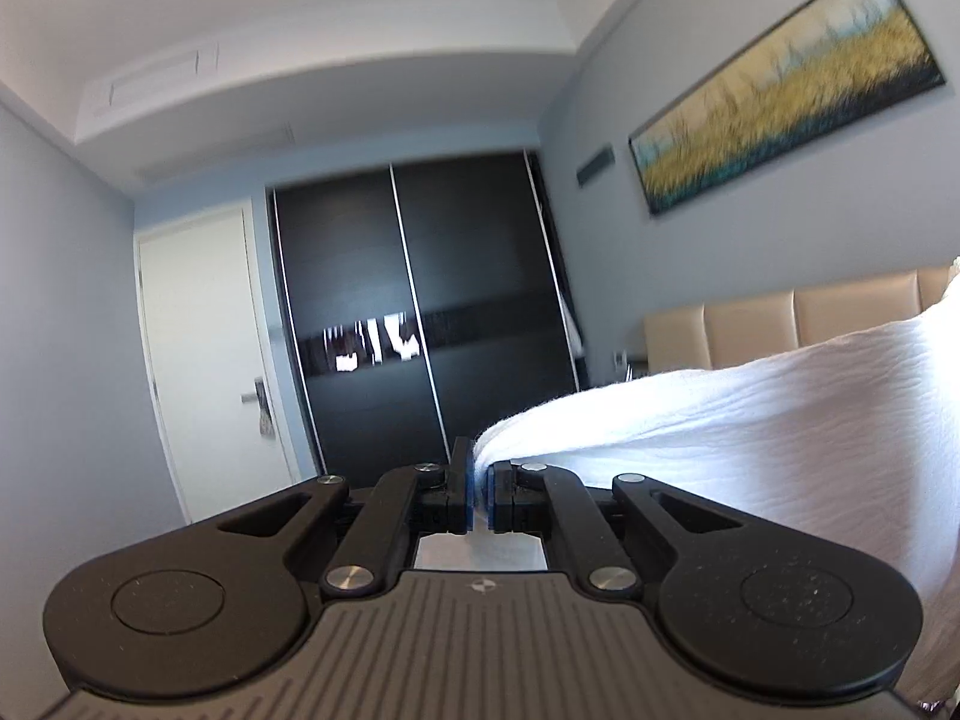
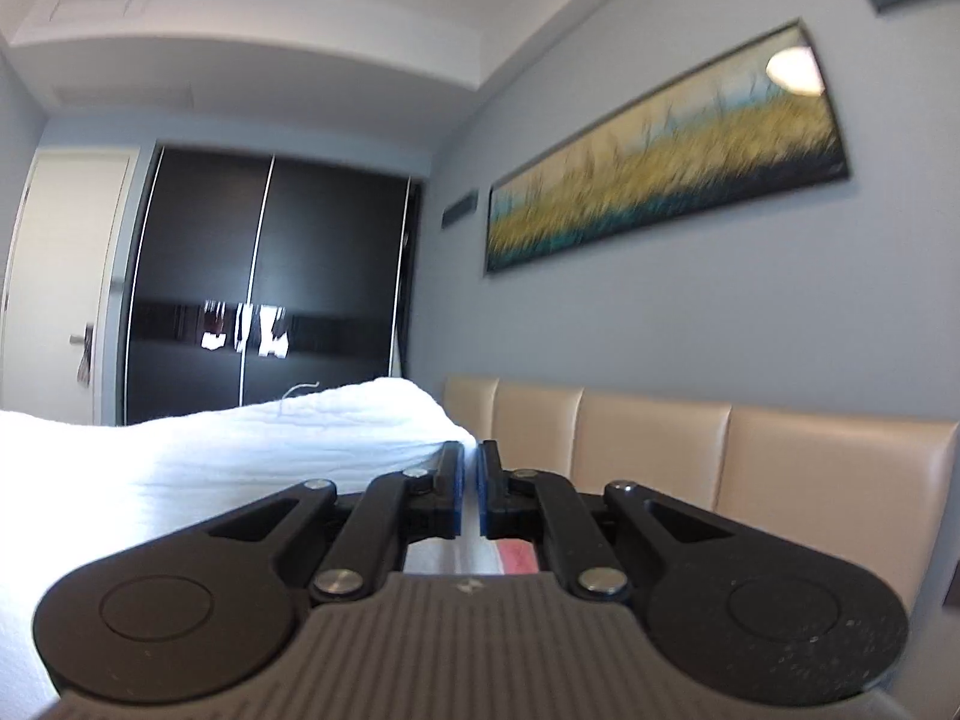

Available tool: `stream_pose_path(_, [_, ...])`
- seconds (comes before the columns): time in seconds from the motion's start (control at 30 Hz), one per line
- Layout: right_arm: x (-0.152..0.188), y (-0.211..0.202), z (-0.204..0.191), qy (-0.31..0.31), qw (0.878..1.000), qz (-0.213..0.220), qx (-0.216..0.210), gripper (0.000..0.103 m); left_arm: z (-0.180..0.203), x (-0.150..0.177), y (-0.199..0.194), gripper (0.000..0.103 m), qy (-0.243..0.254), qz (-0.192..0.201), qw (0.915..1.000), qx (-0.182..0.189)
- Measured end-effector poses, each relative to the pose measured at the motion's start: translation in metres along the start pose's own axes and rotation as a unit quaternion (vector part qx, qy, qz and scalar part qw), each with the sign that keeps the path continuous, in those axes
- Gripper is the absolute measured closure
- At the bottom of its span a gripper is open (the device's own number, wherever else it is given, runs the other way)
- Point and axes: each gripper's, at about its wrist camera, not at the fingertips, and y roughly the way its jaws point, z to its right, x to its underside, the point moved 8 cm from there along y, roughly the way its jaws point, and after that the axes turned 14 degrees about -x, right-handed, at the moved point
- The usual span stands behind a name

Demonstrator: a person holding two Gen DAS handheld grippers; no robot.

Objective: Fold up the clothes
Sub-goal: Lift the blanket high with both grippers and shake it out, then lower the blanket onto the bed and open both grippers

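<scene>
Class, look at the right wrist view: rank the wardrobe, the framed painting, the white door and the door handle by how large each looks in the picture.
1. Wardrobe, nearly matched by the
2. framed painting, so that order is unsure
3. White door, partly cut off
4. Door handle

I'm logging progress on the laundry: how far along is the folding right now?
Done: no finished fold shows. In hand: the left gripper and right gripper are each shut on an edge of the white cloth, lifted and stretched between them. Left: laying it down and making the folds.
</scene>
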Motion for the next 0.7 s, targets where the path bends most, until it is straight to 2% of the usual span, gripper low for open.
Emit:
stream_pose_path(0.13, [0.065, 0.056, -0.011, 0.004, 0.997, -0.081, -0.009, 0.098, 0.021, 0.053, 0.054, 0.101, 0.035, -0.089, 0.9955, 0.002])
stream_pose_path(0.33, [0.156, 0.142, -0.029, -0.016, 0.983, -0.180, -0.015, 0.098, 0.057, 0.152, 0.148, 0.101, 0.086, -0.208, 0.9743, 0.001])
stream_pose_path(0.4, [0.181, 0.173, -0.034, -0.025, 0.978, -0.205, -0.016, 0.098, 0.069, 0.178, 0.178, 0.101, 0.100, -0.232, 0.9674, -0.003])
stream_pose_path(0.53, [0.215, 0.234, -0.036, -0.043, 0.973, -0.228, -0.010, 0.098, 0.089, 0.217, 0.232, 0.101, 0.113, -0.271, 0.9557, -0.005])
stream_pose_path(0.7, [0.248, 0.312, -0.042, -0.062, 0.964, -0.258, 0.010, 0.098, 0.112, 0.244, 0.282, 0.101, 0.127, -0.289, 0.9487, -0.015])
